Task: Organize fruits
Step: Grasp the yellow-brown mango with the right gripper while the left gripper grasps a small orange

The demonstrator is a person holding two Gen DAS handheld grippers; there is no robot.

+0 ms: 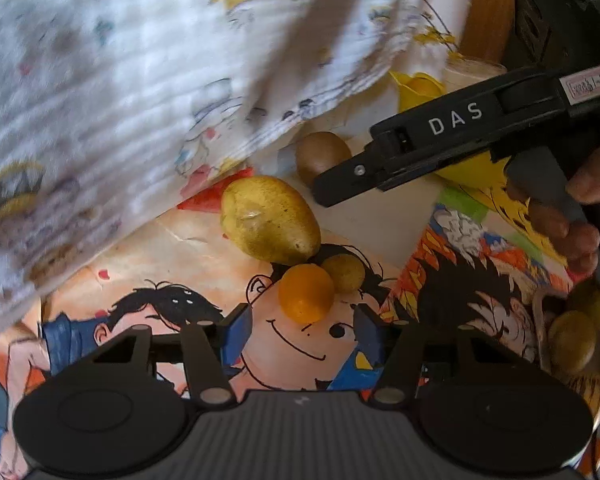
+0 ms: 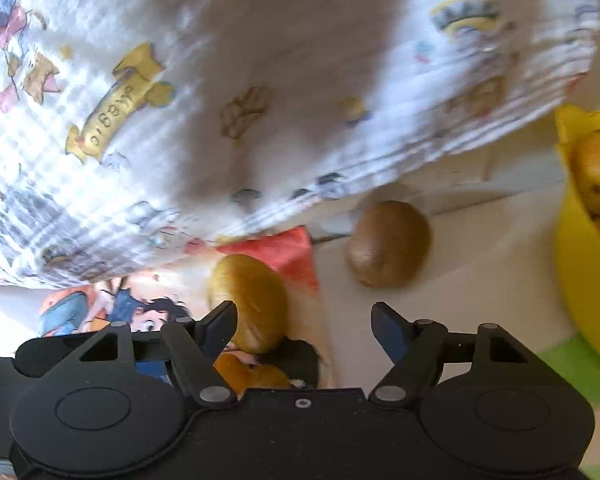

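A small orange fruit (image 1: 306,293) lies on the cartoon-print table cover, just ahead of my left gripper (image 1: 303,328), whose jaws stand apart without touching it. A little yellow-green fruit (image 1: 344,274) touches it, and a large yellow fruit (image 1: 270,220) lies behind them. Farther back rests a brown kiwi (image 1: 322,156). My right gripper (image 1: 332,188), held by a hand, points toward the kiwi. In the right wrist view that gripper (image 2: 304,326) is open and holds nothing. The kiwi (image 2: 388,244) lies ahead of it, and the large yellow fruit (image 2: 252,300) is by its left finger.
A white printed cloth (image 1: 140,80) hangs over the upper left of both views and hides what lies behind it. A yellow bowl (image 2: 580,260) holding fruit stands at the right. More greenish fruits (image 1: 572,340) sit at the right edge of the left wrist view.
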